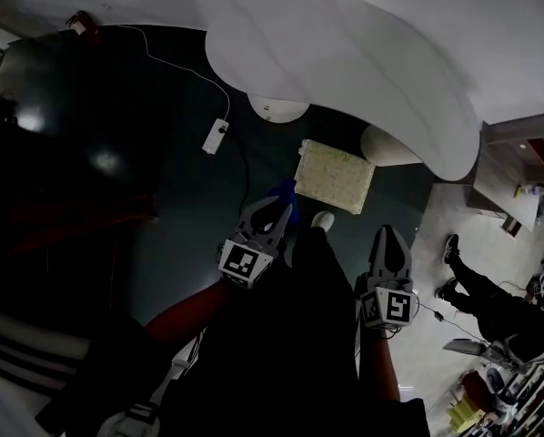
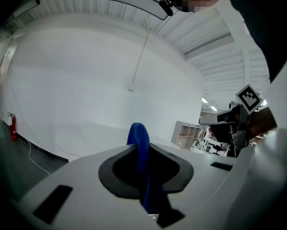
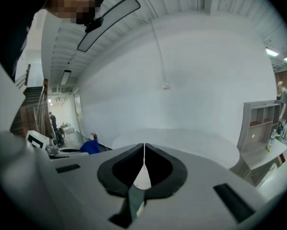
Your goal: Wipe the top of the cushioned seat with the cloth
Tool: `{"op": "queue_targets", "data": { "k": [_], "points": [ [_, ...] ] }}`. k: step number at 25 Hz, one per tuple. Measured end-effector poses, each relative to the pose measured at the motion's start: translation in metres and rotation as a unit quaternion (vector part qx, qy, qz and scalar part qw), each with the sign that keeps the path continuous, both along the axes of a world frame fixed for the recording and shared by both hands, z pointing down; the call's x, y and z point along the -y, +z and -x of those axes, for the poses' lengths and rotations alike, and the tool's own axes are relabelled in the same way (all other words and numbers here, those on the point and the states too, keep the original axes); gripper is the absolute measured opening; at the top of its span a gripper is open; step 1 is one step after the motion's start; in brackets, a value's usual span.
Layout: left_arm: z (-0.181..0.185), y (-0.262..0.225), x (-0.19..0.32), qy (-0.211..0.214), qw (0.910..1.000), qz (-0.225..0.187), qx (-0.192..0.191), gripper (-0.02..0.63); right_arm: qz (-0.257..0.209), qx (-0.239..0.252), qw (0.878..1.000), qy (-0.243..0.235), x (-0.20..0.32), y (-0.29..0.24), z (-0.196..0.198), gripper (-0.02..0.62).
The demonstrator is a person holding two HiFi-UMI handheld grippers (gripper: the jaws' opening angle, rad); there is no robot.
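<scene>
A dark glossy floor (image 1: 176, 235) meets a broad white curved wall (image 2: 86, 80). A red fire extinguisher (image 2: 12, 127) stands at its foot. An open pale shelf unit (image 2: 185, 134) stands near bright ceiling strip lights (image 3: 272, 52).

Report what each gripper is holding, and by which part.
The left gripper is shut on the blue cloth, pinching a bunched fold whose end pokes out past the jaw tips. The right gripper is shut on nothing.

Dim, underexposed head view, bright gripper views, fisheye-warped edges, dark vignetted corners
</scene>
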State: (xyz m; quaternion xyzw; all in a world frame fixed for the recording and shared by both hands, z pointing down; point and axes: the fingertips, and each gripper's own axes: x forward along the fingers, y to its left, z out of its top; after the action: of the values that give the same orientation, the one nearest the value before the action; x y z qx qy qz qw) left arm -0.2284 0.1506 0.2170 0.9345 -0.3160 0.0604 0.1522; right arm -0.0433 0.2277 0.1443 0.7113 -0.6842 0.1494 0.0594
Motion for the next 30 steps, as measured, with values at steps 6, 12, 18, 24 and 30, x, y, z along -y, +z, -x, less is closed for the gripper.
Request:
{"op": "queue_targets", "data": {
  "k": [6,12,18,24,30],
  "points": [
    [-0.018,0.016,0.007,0.011,0.9995,0.001,0.030,0.057,-0.006,0.009,1.000,-0.020,0.030,0.007,-0.008,0.038],
    [-0.054,0.034,0.028,0.004,0.9981,0.001,0.062,0.057,-0.027,0.017,0.998,-0.050,0.073,0.012,-0.037,0.038],
    [-0.104,0.073,0.057,-0.024,0.9950,0.037,0.090,0.057,0.000,0.014,0.996,-0.086,0.112,0.069,-0.075,0.038],
    [-0.138,0.120,0.094,-0.057,0.9927,0.061,0.088,0.057,0.036,0.041,0.990,-0.126,0.155,0.127,-0.090,0.038],
    [-0.132,0.188,0.133,-0.067,0.9897,0.066,0.108,0.057,0.035,0.041,0.994,-0.096,0.200,0.199,-0.098,0.038]
  ]
}}
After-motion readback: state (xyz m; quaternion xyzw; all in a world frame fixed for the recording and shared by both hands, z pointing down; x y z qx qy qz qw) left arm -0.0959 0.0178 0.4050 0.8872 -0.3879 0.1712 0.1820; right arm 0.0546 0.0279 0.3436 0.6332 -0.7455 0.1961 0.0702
